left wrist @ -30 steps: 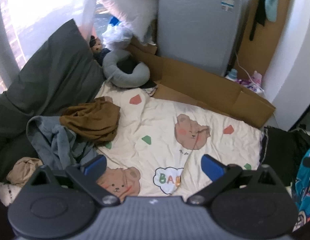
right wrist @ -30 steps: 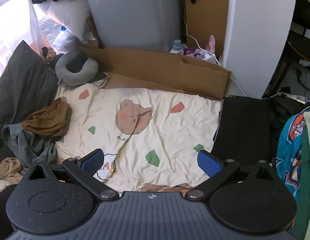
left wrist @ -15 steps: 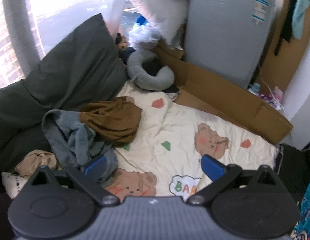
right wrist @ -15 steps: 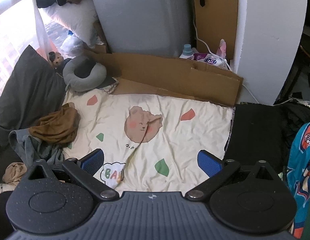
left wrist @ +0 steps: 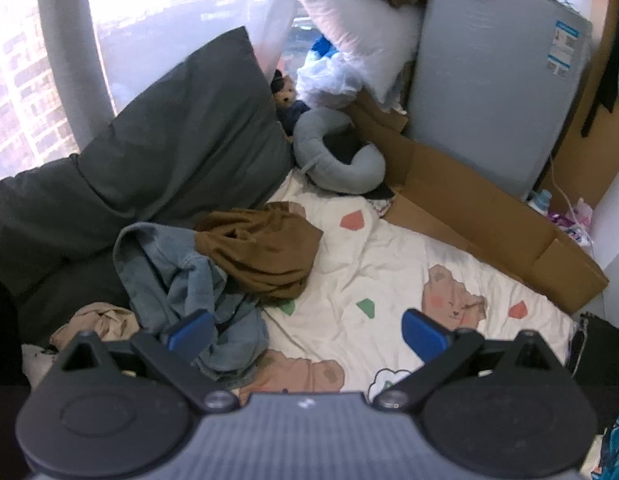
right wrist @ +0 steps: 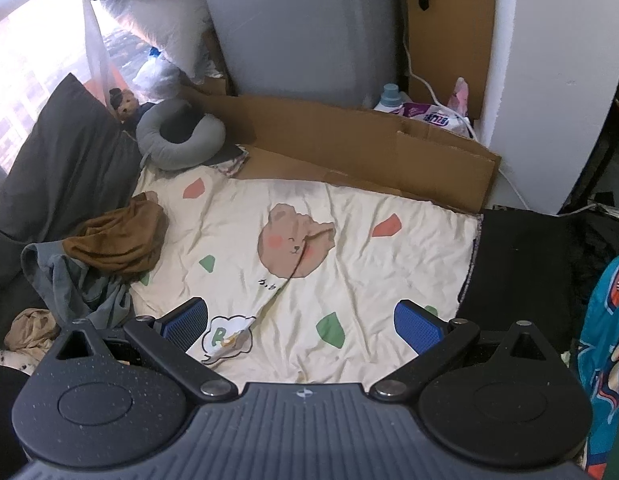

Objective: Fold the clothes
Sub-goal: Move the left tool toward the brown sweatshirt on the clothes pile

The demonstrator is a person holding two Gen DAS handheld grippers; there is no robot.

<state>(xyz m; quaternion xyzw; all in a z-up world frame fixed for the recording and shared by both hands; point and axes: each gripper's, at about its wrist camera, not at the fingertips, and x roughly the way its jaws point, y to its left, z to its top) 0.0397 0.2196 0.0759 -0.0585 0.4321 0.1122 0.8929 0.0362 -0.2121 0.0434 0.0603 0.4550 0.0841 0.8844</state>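
Left claw [left wrist: 307,330] nearer clothes pile [left wrist: 213,268] (unobstructed)

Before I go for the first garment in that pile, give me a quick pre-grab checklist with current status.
1. Left gripper open and empty: ok.
2. Right gripper open and empty: ok.
3. Brown garment reachable on top of the pile: ok, it lies partly over the blue-grey garment.
4. Bare folding space on the bear-print sheet: ok.
5. Garments separate cleanly: cannot tell, they overlap.
6. Any garment laid flat yet: not ok, all crumpled.
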